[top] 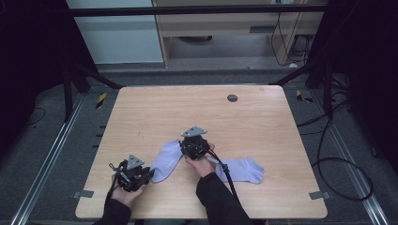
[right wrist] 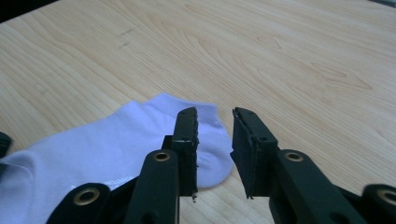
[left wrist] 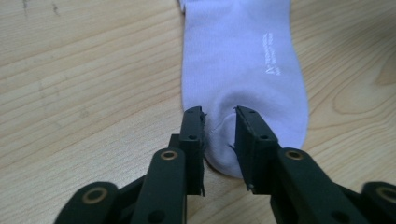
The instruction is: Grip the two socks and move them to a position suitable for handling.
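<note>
Left hand-held gripper pinches one sock end at 7 o'clock on our bench. Right hand-held gripper gapes, empty, over its other end; we note a second sock at 5 o'clock.

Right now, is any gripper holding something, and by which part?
The left gripper pinches the left sock at its rounded end. The right gripper is open above that sock's other end, holding nothing.

wooden table | round grey grommet near far edge | grey floor
</note>
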The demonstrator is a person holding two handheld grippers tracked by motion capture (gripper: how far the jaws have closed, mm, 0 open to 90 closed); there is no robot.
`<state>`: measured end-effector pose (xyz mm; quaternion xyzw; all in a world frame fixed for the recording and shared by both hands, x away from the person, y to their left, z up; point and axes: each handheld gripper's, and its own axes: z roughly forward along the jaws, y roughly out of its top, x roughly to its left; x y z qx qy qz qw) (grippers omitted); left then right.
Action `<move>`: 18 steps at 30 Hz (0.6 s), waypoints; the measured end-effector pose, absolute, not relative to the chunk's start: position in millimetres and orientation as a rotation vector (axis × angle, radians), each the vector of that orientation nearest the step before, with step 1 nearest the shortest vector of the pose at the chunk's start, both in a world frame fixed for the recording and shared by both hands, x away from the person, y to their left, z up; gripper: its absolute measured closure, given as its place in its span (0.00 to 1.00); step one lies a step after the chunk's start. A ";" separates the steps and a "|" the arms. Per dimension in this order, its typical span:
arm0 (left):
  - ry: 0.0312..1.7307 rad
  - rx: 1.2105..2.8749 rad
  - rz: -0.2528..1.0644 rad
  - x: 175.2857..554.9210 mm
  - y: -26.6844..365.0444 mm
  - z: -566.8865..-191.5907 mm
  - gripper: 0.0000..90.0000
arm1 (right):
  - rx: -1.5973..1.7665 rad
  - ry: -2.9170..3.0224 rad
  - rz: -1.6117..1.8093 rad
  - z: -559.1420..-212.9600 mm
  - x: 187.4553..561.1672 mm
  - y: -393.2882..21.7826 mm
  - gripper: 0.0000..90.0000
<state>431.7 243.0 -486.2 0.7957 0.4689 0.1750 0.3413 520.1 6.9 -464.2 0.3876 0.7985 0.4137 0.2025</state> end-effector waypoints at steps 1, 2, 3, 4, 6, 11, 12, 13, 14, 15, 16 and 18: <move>1.225 2.062 0.459 430.3 243.4 -485.2 0.76 | 1.089 2.231 1.147 -465.5 521.7 5.9 0.78; 1.233 2.061 0.467 429.2 243.7 -484.9 0.76 | 1.097 2.235 1.135 -467.6 523.9 4.9 0.78; 1.240 2.064 0.473 428.6 243.7 -485.2 0.75 | 1.106 2.241 1.121 -470.4 526.6 4.1 0.77; 1.248 2.068 0.475 428.5 243.6 -486.0 0.75 | 1.122 2.247 1.115 -473.6 529.3 3.4 0.76; 1.262 2.082 0.472 429.2 243.4 -487.9 0.74 | 1.161 2.254 1.106 -481.2 534.8 2.6 0.76; 1.281 2.095 0.471 430.5 242.2 -490.2 0.75 | 1.169 2.275 1.071 -491.0 539.0 5.3 0.78; 1.282 2.096 0.470 430.6 242.0 -490.6 0.75 | 1.170 2.279 1.064 -493.1 540.2 5.5 0.78; 1.281 2.099 0.466 430.9 241.8 -490.9 0.76 | 1.176 2.280 1.064 -494.4 540.7 5.7 0.78; 1.281 2.102 0.465 431.2 241.7 -491.2 0.76 | 1.180 2.284 1.063 -495.8 541.2 6.1 0.78; 1.281 2.103 0.459 431.5 241.6 -491.4 0.77 | 1.177 2.287 1.059 -497.1 541.9 6.4 0.78; 1.281 2.103 0.458 431.6 241.4 -491.4 0.77 | 1.178 2.289 1.054 -498.3 542.2 7.0 0.79; 1.279 2.107 0.454 431.6 241.3 -491.3 0.79 | 1.187 2.289 1.045 -500.0 543.1 7.1 0.82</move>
